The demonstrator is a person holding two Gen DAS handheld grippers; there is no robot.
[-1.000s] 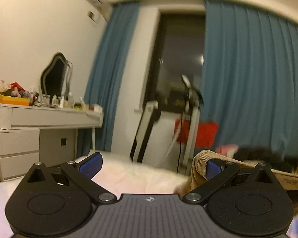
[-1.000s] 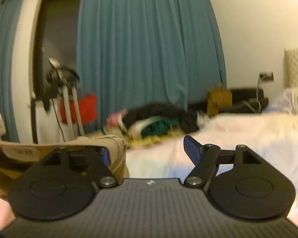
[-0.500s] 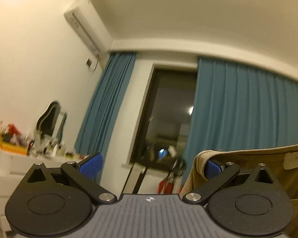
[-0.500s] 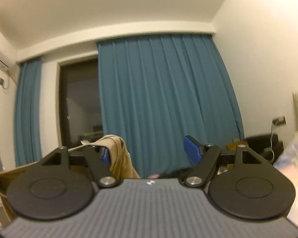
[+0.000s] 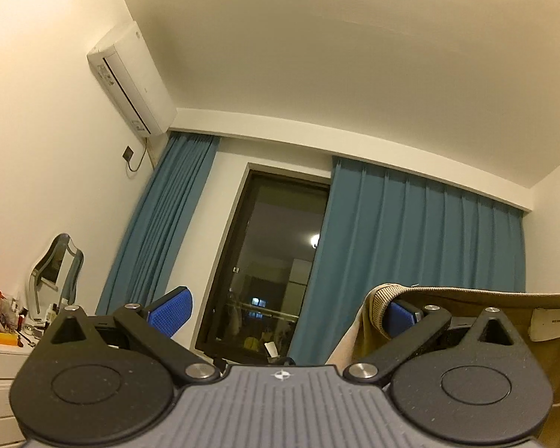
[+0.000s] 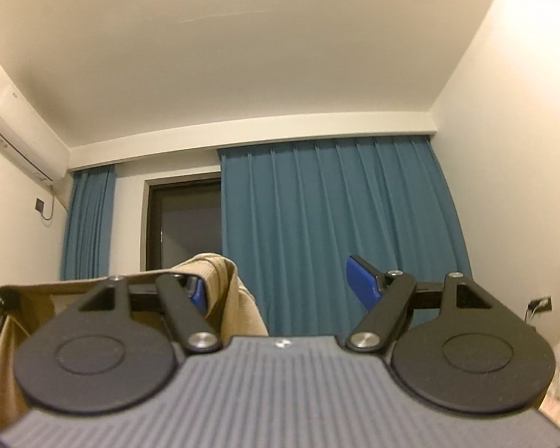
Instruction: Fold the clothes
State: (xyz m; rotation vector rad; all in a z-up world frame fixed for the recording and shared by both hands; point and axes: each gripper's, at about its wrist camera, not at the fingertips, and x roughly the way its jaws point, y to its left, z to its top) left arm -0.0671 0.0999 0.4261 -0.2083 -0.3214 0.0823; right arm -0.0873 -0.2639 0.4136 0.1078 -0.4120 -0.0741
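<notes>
Matt cloth, dimpled rubber, bright metal
Tan garment (image 5: 466,298) ribbed at its hem; fingers (image 5: 170,311) carry dimpled blue pads; curtains (image 6: 328,231) are matt teal cloth.

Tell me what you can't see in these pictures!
- Tan garment: in the left wrist view its lower part drops behind the left tongs, and its far side is cut off by the frame edge.
- White label: print too small to read.
- Bed: out of frame in both views, both cameras tilt up.
- Right tongs: garment covers one pad.

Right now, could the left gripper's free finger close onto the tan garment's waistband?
Probably yes. The tan garment already hangs over one blue finger of the left gripper, and the gap to the other finger looks clear.
</notes>
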